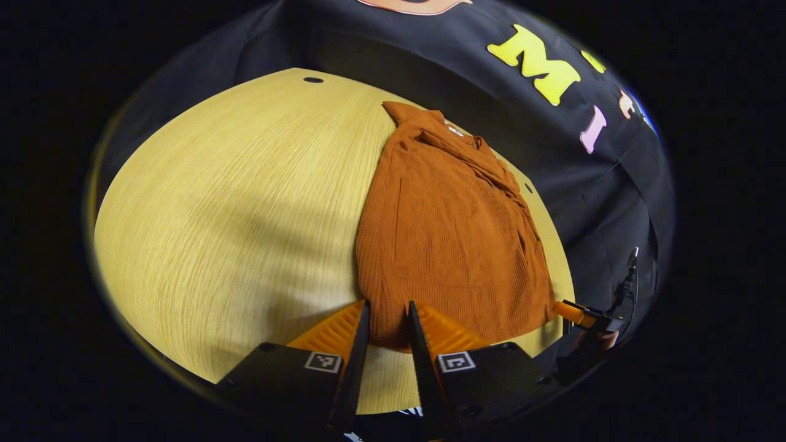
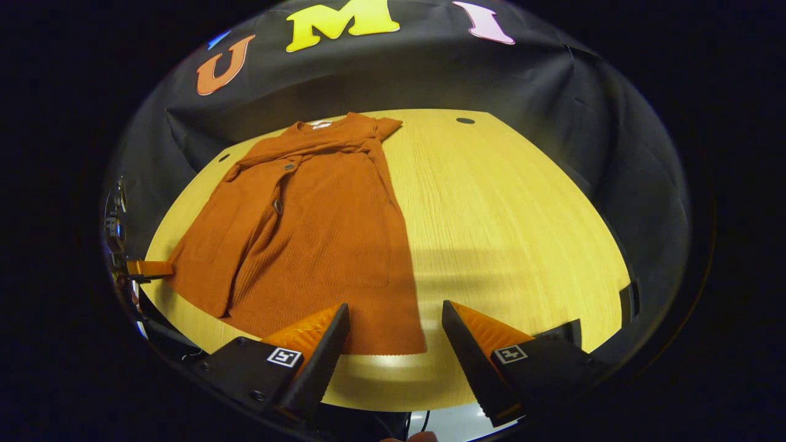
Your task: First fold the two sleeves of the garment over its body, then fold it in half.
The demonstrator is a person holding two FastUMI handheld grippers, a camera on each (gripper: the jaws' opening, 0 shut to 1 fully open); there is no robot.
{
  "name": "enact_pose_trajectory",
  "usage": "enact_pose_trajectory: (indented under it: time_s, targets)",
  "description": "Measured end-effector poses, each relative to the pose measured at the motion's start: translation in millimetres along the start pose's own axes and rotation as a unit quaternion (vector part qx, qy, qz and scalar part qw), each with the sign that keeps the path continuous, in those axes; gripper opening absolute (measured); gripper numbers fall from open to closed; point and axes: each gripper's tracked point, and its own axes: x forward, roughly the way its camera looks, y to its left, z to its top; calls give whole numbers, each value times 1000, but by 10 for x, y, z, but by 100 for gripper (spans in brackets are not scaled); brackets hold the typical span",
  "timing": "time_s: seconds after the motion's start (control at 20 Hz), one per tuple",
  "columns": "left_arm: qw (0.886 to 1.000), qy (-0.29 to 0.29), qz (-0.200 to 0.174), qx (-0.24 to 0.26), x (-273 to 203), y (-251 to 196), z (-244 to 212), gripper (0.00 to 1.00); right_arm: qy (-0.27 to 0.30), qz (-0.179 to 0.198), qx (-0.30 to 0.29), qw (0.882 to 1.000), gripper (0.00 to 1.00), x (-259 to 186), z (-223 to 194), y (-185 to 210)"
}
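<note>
Lying flat on the pale wood-grain bench (image 2: 522, 202): a rust-orange ribbed knit garment (image 2: 319, 233), collar toward the black cloth wall, hem toward both grippers. Long axis running from near hem to far collar, straight away from the cameras. Sleeves apparently already laid over the body, judging from the diagonal folds across the chest and front in the right gripper view; fold in half likely the step left.

Left gripper (image 1: 388, 319) low at the hem's edge, fingers narrowly apart with the hem's fabric showing in the gap; whether they press on the cloth, cannot tell. Right gripper (image 2: 396, 325) hovering wide open just before the hem's near corner, nothing between its fingers. Each gripper stationed at its own end of the hem, so roughly equally near. Coming move probably turning on pinching both hem corners and carrying them along the long axis to the collar.
</note>
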Motion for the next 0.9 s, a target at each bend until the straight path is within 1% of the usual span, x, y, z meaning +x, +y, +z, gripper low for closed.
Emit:
enact_pose_trajectory:
  time_s: [0.05, 0.1, 0.15, 0.2, 0.25, 0.3, 0.35, 0.4, 0.45, 0.5, 0.55, 0.7, 0.8, 0.9]
  targets:
    - [1000, 2, 0, 4, 7, -20, 3, 38, 16, -3, -1, 1000, 98, 32, -56, 24]
    - [1000, 3, 6, 9, 32, -19, 10, 30, 4, -4, -12, 1000, 97, 45, -24, 49]
    - [1000, 1, 9, 14, 39, -34, 1, 27, 15, -11, -26, 999, 98, 60, -55, 71]
    - [1000, 3, 16, 22, 61, -34, 8, 18, 11, -8, -35, 999, 97, 94, -40, 104]
    - [999, 2, 24, 32, 70, -46, 11, 16, 15, -1, -36, 999, 93, 38, -36, 180]
    - [999, -1, 32, 39, 74, -31, 5, 10, 17, 9, -37, 999, 66, 71, -55, 241]
    - [998, -3, 40, 45, 79, -26, 12, 9, 19, 18, -33, 999, 39, 80, -63, 288]
    - [998, -4, 46, 50, 80, -24, 10, 6, 24, 17, -28, 999, 12, 77, -52, 286]
    - [997, 1, 47, 55, 75, -42, -16, 4, 29, 20, -20, 999, 8, 74, -38, 280]
    - [997, 6, 42, 57, 58, -79, -45, 3, 32, 24, -8, 999, 8, 57, -36, 293]
    - [998, 14, 32, 60, 19, -114, -99, 3, 38, 29, 0, 999, 1, 85, -66, 286]
    - [997, 22, 26, 63, -130, -68, -165, 3, 46, 42, 12, 998, 1, -151, -97, 295]
    - [998, 30, 25, 50, -269, -44, -250, 3, 52, 58, 32, 996, 1, -339, -151, 332]
    - [998, 35, 14, 44, -448, -83, -321, 3, 50, 72, 52, 995, 1, -541, -125, 340]
